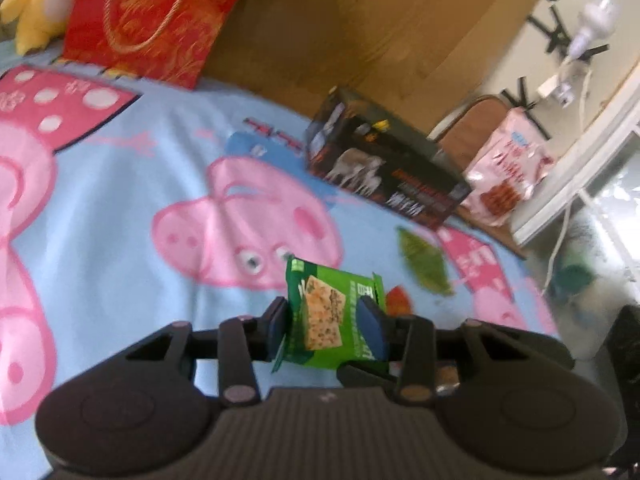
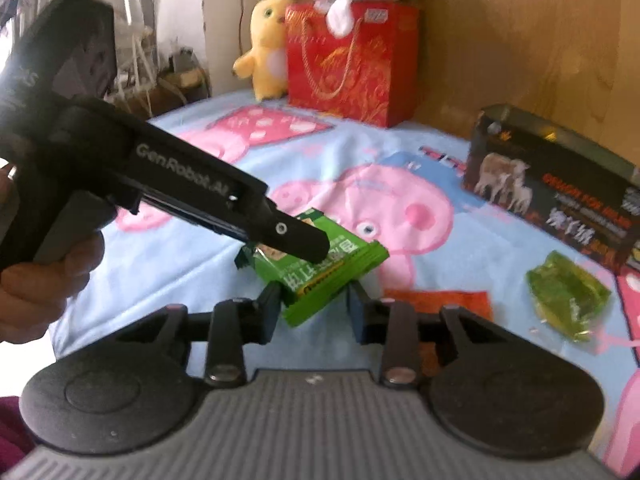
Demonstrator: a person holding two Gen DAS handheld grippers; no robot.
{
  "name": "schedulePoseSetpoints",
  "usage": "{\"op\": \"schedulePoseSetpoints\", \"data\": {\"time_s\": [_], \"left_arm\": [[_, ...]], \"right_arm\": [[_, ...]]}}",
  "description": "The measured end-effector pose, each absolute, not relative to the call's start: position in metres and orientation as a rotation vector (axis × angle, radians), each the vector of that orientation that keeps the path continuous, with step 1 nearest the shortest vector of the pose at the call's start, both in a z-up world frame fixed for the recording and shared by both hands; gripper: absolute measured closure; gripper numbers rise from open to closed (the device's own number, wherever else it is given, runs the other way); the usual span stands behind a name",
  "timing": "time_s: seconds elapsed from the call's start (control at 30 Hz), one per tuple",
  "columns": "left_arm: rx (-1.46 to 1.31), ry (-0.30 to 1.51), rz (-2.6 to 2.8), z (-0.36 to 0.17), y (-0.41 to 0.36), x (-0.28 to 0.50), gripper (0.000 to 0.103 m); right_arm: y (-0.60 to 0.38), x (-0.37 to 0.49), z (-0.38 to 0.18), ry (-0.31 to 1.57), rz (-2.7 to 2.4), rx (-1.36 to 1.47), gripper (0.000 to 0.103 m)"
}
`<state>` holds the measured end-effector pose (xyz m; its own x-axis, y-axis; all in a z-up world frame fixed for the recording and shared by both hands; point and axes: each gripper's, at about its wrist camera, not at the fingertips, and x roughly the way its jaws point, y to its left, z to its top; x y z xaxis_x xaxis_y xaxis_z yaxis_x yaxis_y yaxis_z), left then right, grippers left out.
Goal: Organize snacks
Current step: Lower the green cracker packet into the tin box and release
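Observation:
My left gripper [image 1: 326, 326] is shut on a green cracker packet [image 1: 332, 316] and holds it above the blue cartoon bedsheet [image 1: 120, 184]. In the right wrist view the same packet [image 2: 320, 264] lies between the fingers of my right gripper [image 2: 314, 310], whose jaws stand close on either side of its lower end. The left gripper [image 2: 304, 242] reaches in from the left and clamps the packet's top. A black snack box [image 1: 384, 172] stands at the back right and also shows in the right wrist view [image 2: 556, 196].
A green wrapped snack [image 2: 568, 300] and an orange-red packet [image 2: 440, 300] lie on the sheet. A pink snack bag [image 1: 508, 172] sits beyond the box. A red gift bag [image 2: 352, 64] and a yellow plush toy [image 2: 268, 48] stand by the wooden headboard [image 1: 360, 32].

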<state>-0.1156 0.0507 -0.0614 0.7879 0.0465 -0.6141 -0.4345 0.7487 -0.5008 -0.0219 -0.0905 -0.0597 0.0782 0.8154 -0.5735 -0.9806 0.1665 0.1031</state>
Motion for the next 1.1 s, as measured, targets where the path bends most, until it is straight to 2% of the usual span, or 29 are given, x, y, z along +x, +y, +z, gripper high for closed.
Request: {"op": "schedulePoseSetpoints", "data": {"time_s": [0.37,0.6,0.73,0.83,0.9,0.97,1.1], "left_arm": [[-0.575,0.627,0.212,-0.037,0.027,-0.053,0.064],[-0.486,0.558,0.142,0.009,0.027,0.032,0.064],[-0.449,0.533,0.138,0.019,0.032,0.09,0.064],[-0.462,0.548,0.158,0.01,0.044,0.132,0.058],[-0.458,0.572,0.202,-0.002,0.052,0.153,0.054],[-0.454,0.606,0.265,-0.006,0.058,0.156,0.057],[-0.491,0.485,0.229,0.006,0.065,0.096,0.057]], "right_arm": [[-0.121,0.014,-0.048,0.559,1.279,-0.234,0.068],[-0.129,0.064,-0.021,0.419,1.15,-0.184,0.068],[-0.118,0.113,-0.014,0.398,1.084,-0.142,0.068],[-0.099,0.152,-0.02,0.419,1.043,-0.144,0.068],[-0.087,0.171,-0.028,0.434,1.026,-0.162,0.063],[-0.079,0.187,-0.039,0.472,0.994,-0.168,0.059],[-0.124,0.195,-0.037,0.517,1.025,0.014,0.059]]}}
